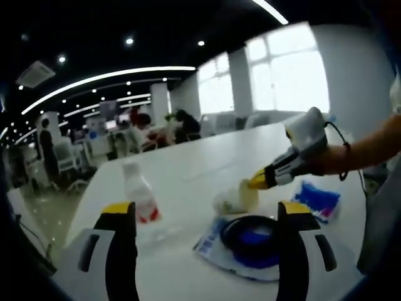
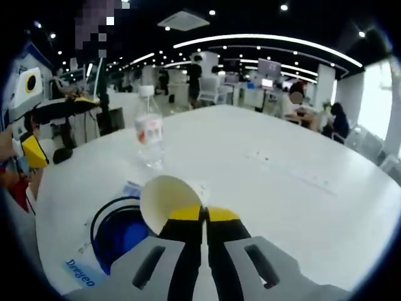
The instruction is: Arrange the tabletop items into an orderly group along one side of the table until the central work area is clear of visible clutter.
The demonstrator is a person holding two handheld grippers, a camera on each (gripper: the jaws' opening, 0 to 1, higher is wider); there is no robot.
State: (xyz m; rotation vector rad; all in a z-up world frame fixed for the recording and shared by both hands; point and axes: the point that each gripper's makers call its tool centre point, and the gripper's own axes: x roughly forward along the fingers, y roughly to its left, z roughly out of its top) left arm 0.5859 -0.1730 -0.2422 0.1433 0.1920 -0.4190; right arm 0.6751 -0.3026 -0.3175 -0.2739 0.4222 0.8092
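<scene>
A large open office with rows of ceiling lights and bright windows lies behind a long white worktop [image 1: 207,163], with people seated at desks farther back.

In the left gripper view, the left gripper [image 1: 207,251] has its jaws spread wide with nothing between them. Between and beyond them lies a flat plastic packet [image 1: 216,254] with blue print, and inside it a dark ring of coiled cable [image 1: 250,233] around something blue. A clear plastic bottle [image 1: 139,194] with a white cap and a red-and-white label stands upright on the worktop to the left, its long axis vertical. Farther right is a small blue packet [image 1: 318,199], blurred. The right gripper [image 1: 258,181] comes in from the right, held in a person's hand, its yellow tips at a pale paper cup [image 1: 238,197] just behind the cable packet.

In the right gripper view, the right gripper [image 2: 203,214] has its jaws pressed together on the wall of the paper cup [image 2: 168,199]. The cup is tilted, its open mouth facing up and toward the camera, and it looks empty. Just left lies the cable packet [image 2: 81,266], partly cut off. The bottle [image 2: 149,135] stands upright beyond.
</scene>
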